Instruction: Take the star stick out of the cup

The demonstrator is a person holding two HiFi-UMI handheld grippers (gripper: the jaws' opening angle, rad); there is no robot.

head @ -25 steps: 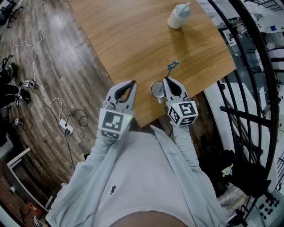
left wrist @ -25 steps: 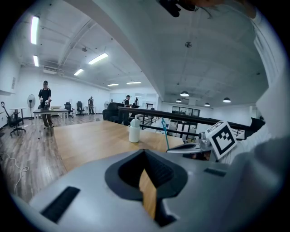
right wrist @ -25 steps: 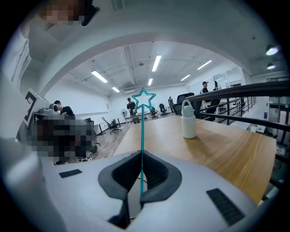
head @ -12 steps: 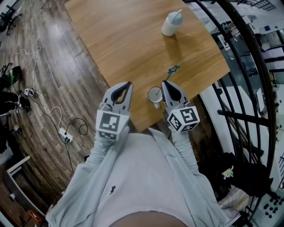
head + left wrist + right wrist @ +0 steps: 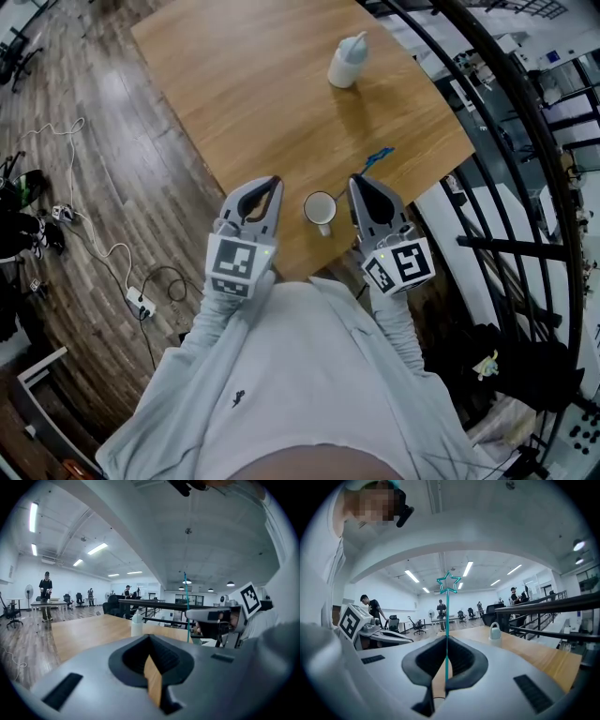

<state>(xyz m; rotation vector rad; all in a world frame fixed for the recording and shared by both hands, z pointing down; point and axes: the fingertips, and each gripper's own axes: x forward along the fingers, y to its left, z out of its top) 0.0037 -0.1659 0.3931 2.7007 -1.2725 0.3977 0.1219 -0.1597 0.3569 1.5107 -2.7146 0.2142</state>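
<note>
A white cup (image 5: 320, 208) stands near the wooden table's (image 5: 253, 84) front edge, between my two grippers. My right gripper (image 5: 357, 181) is just right of the cup, shut on the thin teal star stick (image 5: 380, 157). In the right gripper view the stick (image 5: 446, 620) rises straight from the closed jaws (image 5: 446, 641) to its outlined star. The stick's lower end is hidden behind the jaws. My left gripper (image 5: 273, 180) hovers left of the cup, shut and holding nothing. From the left gripper (image 5: 150, 639) view the stick (image 5: 186, 606) stands upright beside the right gripper (image 5: 211, 616).
A white squeeze bottle (image 5: 346, 60) stands at the table's far side, and shows in both gripper views (image 5: 136, 623) (image 5: 495, 632). A black metal railing (image 5: 506, 141) runs along the right. Cables and a power strip (image 5: 141, 302) lie on the wood floor at left. People stand far off.
My right gripper has risen with the star stick, which has lifted away from the cup. The left gripper has risen slightly. The cup stays in place.
</note>
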